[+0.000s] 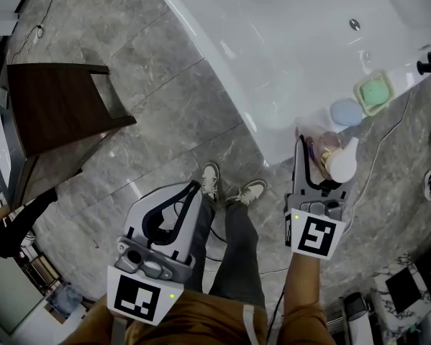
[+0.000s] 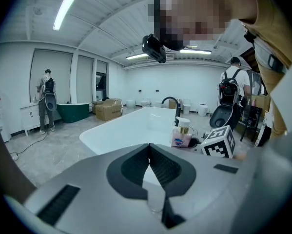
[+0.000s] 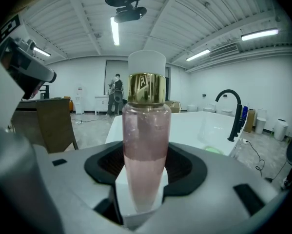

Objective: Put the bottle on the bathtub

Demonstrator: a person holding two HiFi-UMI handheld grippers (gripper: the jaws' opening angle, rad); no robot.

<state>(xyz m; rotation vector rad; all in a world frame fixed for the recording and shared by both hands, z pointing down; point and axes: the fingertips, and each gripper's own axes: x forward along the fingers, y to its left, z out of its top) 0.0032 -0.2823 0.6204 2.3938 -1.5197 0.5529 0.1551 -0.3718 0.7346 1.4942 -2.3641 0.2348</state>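
The base of the bottle [image 3: 145, 145] is hidden low within the right gripper [image 3: 145, 167]; beyond that claw the bathtub [image 1: 287, 42] is cut off by the head view's upper edge; the bottle's label, seen past the left gripper [image 2: 149, 149], is too small to be read.

The grey stone-tiled floor [image 1: 165, 99] carried a white bathtub [image 1: 287, 42] at one o'clock and a dark wooden chair [image 1: 57, 106] at ten o'clock, with a green dish [image 1: 374, 92] on the tub's rim.

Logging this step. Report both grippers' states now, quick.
Left gripper: shut, empty.
Right gripper: shut on the bottle.
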